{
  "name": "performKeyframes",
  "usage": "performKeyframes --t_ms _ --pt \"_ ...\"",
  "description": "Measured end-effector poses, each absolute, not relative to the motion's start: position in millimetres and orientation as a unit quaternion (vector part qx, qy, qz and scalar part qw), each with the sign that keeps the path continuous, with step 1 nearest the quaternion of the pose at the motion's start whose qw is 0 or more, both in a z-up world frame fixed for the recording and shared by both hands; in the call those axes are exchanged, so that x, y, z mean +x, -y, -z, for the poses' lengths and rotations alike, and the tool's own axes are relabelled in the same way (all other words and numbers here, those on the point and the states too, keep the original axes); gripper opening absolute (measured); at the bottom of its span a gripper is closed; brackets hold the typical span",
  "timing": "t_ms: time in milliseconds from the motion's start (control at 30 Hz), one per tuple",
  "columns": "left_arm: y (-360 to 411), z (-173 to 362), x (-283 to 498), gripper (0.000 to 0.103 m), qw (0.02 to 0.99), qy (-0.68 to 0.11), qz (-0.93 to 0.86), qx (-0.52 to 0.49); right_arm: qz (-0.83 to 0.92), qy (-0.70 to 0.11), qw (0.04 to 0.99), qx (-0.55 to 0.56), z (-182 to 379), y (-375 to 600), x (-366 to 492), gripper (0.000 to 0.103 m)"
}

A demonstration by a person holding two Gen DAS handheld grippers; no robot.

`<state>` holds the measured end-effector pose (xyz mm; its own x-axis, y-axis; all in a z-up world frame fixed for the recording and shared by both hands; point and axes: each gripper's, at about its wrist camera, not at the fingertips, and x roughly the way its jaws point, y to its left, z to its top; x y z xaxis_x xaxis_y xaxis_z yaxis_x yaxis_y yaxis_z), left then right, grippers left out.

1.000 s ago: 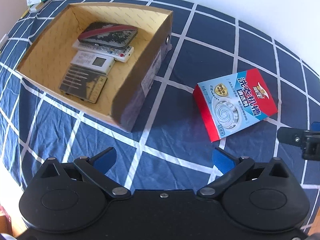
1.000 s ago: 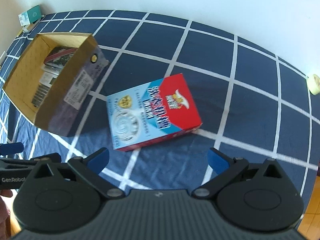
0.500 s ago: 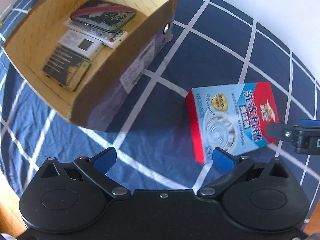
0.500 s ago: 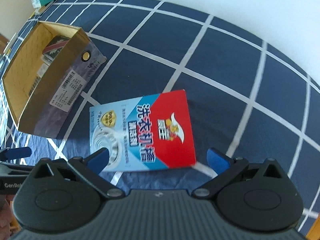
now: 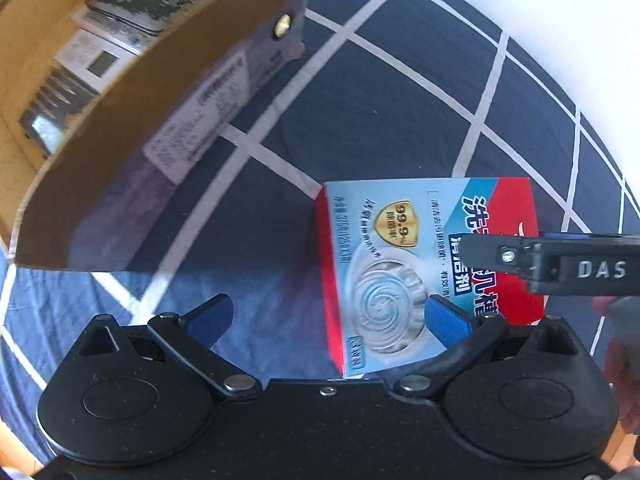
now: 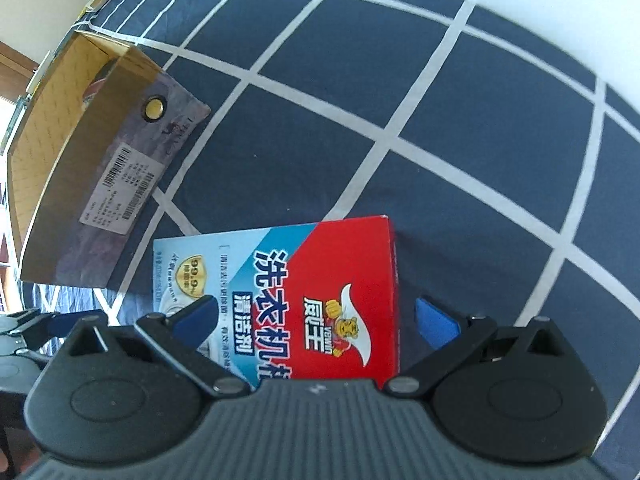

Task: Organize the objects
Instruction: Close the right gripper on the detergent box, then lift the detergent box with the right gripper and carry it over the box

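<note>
Left wrist view: the left gripper (image 5: 326, 322) is spread wide and grasps nothing. The detergent box (image 5: 404, 264) lies flat on the checked bedcover (image 5: 400, 120), its near corner between the fingers, with one blue fingertip (image 5: 444, 322) over its printed face. The right gripper (image 5: 560, 266) reaches in from the right, low over the detergent box's red end; whether it touches cannot be told. The cardboard box (image 5: 168, 92) stands just beside, upper left, and already contains flat devices.

Right wrist view: the right gripper (image 6: 316, 320) is likewise released, straddling the detergent box (image 6: 320, 292), which lies close to the cardboard box (image 6: 80, 148) but apart from it.

Risk assessment: both grippers crowd one item. If both close, they are likely to collide or twist the carton. A flat carton on soft bedding offers little edge; fingers may press it into the cover and slip off.
</note>
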<state>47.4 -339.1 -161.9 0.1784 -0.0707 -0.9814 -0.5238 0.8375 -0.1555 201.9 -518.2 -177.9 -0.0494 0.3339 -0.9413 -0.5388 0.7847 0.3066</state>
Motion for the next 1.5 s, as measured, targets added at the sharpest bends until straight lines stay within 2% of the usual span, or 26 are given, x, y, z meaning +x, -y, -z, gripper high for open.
performKeyframes --t_ms 567,667,1500 --pt "345.4 187.8 73.4 0.102 0.725 -0.613 -0.111 -0.293 -0.332 -0.671 0.661 -0.048 200.5 518.1 211.3 0.103" --pt "348.8 185.1 77.7 0.095 0.73 -0.612 -0.102 -0.287 -0.33 -0.67 0.663 -0.051 198.3 516.5 208.6 0.103" --pt "359.0 162.7 80.0 0.088 0.743 -0.619 -0.106 -0.232 -0.306 -0.662 0.685 -0.021 179.0 528.4 191.5 0.092"
